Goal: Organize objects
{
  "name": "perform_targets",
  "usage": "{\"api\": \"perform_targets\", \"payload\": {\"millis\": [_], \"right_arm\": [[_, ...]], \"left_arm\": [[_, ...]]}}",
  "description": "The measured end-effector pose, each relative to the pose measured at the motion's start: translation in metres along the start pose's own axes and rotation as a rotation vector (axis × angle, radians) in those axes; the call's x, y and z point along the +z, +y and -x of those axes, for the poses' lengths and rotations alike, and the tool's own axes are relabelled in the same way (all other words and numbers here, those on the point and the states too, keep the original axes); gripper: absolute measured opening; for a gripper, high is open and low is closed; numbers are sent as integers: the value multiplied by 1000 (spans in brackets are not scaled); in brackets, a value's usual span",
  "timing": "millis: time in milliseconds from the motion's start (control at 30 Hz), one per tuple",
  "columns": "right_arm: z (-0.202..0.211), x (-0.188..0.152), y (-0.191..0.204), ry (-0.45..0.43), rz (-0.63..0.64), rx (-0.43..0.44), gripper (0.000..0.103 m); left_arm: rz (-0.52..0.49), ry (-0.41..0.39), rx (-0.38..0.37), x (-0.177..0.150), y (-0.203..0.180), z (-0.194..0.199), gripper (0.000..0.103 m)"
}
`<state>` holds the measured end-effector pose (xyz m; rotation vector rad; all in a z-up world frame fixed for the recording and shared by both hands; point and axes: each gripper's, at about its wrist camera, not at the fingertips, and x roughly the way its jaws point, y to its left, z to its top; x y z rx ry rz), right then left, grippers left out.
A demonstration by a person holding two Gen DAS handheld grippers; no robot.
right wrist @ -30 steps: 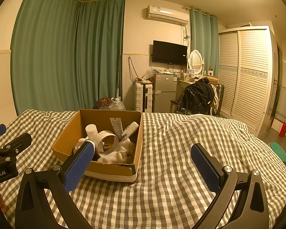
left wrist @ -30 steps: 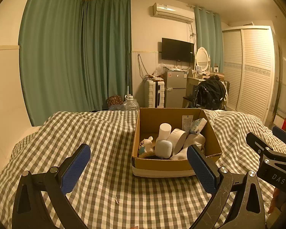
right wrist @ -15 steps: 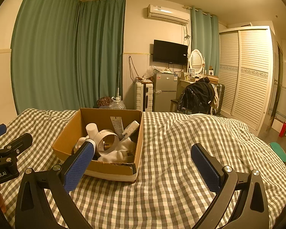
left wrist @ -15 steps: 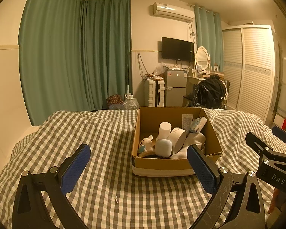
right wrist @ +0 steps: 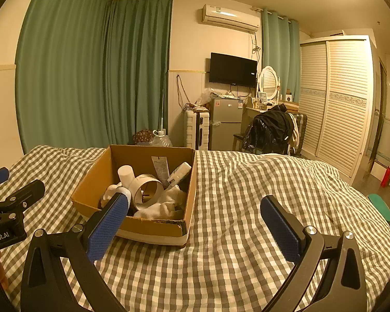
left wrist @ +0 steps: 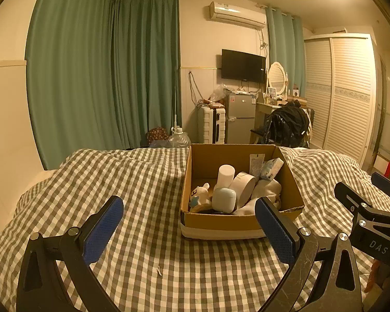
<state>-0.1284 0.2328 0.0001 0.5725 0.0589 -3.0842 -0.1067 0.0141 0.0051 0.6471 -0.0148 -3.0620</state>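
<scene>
An open cardboard box [left wrist: 221,225] sits on the checked bedspread [left wrist: 143,182]. It holds a white bottle [left wrist: 225,173], a tape roll [left wrist: 244,186], a pale blue case [left wrist: 223,200], a small plush toy [left wrist: 200,196], white socks [left wrist: 267,189] and a tissue pack [left wrist: 271,169]. The box also shows in the right wrist view [right wrist: 153,227], with the tape roll [right wrist: 149,188] and a tube [right wrist: 179,173]. My left gripper [left wrist: 188,227] is open and empty, in front of the box. My right gripper [right wrist: 193,225] is open and empty, right of the box.
Behind the bed are green curtains [left wrist: 104,78], a white suitcase [left wrist: 212,124], a small fridge [left wrist: 240,118], a chair with black clothes [left wrist: 286,127] and a louvred wardrobe [left wrist: 345,98]. A bit of white lint [left wrist: 159,270] lies on the bedspread.
Both grippers have drifted very slightly; the box sits a touch lower and nearer in the views. Nothing was picked up or let go.
</scene>
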Motion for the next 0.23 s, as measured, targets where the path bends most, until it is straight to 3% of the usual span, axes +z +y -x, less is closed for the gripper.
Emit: {"api": "perform_targets", "payload": {"millis": [233], "right_arm": [[-1, -1, 0, 8, 5, 5, 102]], "left_arm": [[-6, -4, 3, -1, 0, 1, 103]]}}
